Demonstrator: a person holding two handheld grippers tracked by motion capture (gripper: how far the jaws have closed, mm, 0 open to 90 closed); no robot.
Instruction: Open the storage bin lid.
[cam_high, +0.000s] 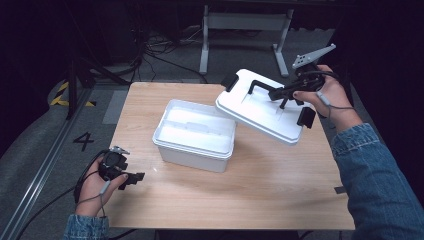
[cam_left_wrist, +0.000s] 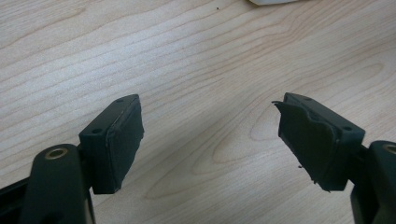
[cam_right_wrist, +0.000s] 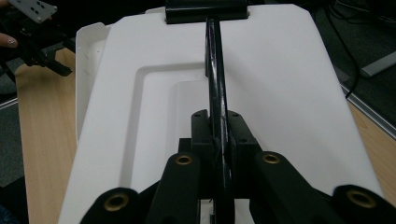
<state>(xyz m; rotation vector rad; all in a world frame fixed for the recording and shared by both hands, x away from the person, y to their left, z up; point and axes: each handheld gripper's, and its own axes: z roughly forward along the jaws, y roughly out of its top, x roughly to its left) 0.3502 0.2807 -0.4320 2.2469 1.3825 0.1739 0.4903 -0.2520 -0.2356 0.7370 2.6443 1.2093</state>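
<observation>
A white lid (cam_high: 260, 107) with black latches hangs tilted in the air, to the right of and just above an open white box (cam_high: 196, 134) in the middle of the wooden table (cam_high: 260, 190). My right gripper (cam_high: 282, 93) is shut on the lid's black handle (cam_right_wrist: 215, 88), which runs between its jaws in the right gripper view, over the lid (cam_right_wrist: 280, 93). My left gripper (cam_high: 131, 178) rests near the table's front left corner, open, with bare wood between its pads (cam_left_wrist: 123, 140).
The box's rim (cam_right_wrist: 88, 60) peeks out behind the lid in the right gripper view. Beyond the table stand a white metal frame (cam_high: 245, 22) and cables on the grey floor. A floor mark "4" (cam_high: 83, 141) lies left of the table.
</observation>
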